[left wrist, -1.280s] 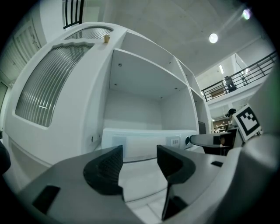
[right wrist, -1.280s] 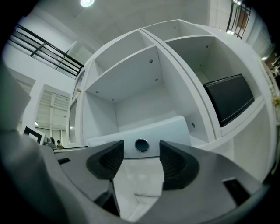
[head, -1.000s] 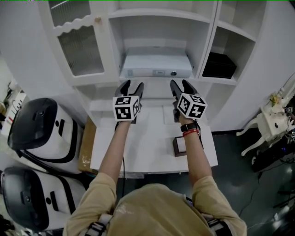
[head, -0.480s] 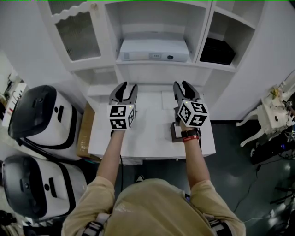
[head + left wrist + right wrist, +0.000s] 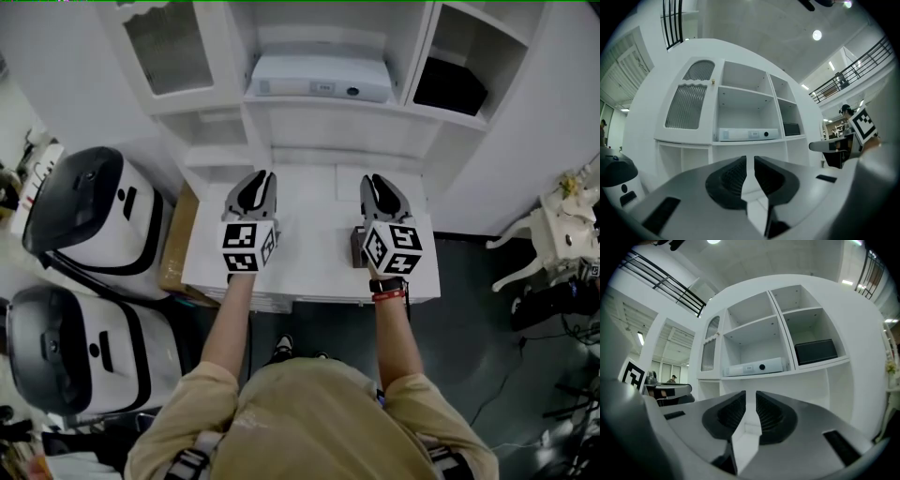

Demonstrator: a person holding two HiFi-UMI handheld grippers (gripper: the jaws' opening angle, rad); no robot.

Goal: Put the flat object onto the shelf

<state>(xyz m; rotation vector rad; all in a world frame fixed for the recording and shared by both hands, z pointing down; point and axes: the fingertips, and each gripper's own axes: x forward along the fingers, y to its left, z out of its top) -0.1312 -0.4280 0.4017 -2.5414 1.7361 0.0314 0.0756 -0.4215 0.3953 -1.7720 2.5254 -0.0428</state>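
The flat white object (image 5: 319,77) lies on the middle shelf (image 5: 323,101) of the white cabinet; it also shows as a long white box (image 5: 747,134) in the left gripper view and as the same box (image 5: 752,367) in the right gripper view. Both grippers hover over the white table (image 5: 309,234), well short of the shelf. My left gripper (image 5: 261,175) (image 5: 750,159) and right gripper (image 5: 375,179) (image 5: 750,393) have just been closing. Only a narrow slit stays between each pair of jaws, with nothing in it.
A black box (image 5: 450,86) fills the cabinet's right compartment. A small brown block (image 5: 357,248) sits on the table by the right gripper. Two white-and-black machines (image 5: 84,220) and a cardboard piece (image 5: 178,253) stand left of the table; a white stand (image 5: 553,239) is at the right.
Both grippers drew back from the shelf toward the person and sank over the table. Their jaws went from wide apart to nearly together. The flat object stayed on the shelf.
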